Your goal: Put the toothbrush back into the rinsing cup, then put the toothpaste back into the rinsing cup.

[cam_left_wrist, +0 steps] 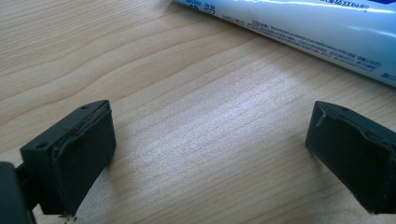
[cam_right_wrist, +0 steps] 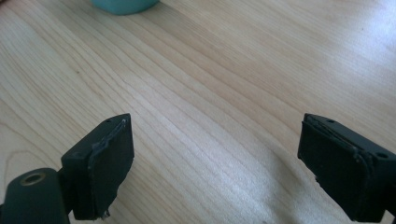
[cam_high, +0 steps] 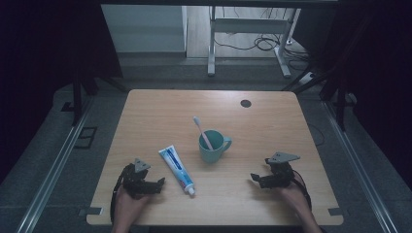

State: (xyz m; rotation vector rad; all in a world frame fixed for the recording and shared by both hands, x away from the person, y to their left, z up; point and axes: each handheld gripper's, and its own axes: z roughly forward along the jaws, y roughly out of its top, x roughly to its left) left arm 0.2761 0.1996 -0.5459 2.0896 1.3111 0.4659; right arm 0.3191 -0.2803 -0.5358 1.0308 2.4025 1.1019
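Mug (cam_right_wrist: pixel 125 5) cut off (base only), tube (cam_left_wrist: pixel 299 28) too.

One wooden table (cam_high: pixel 145 111) carries three loose things: one tube of toothpaste (cam_high: pixel 177 169), one teal mug (cam_high: pixel 213 146) and one toothbrush (cam_high: pixel 202 131), which stands inside the mug. Two grippers are there, the left gripper (cam_high: pixel 161 183) and the right gripper (cam_high: pixel 254 178), each with two black jaws.

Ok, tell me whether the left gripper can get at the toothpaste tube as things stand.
Probably yes. The left gripper rests open on the table, with bare wood between it and the toothpaste tube, which lies flat just beside it.
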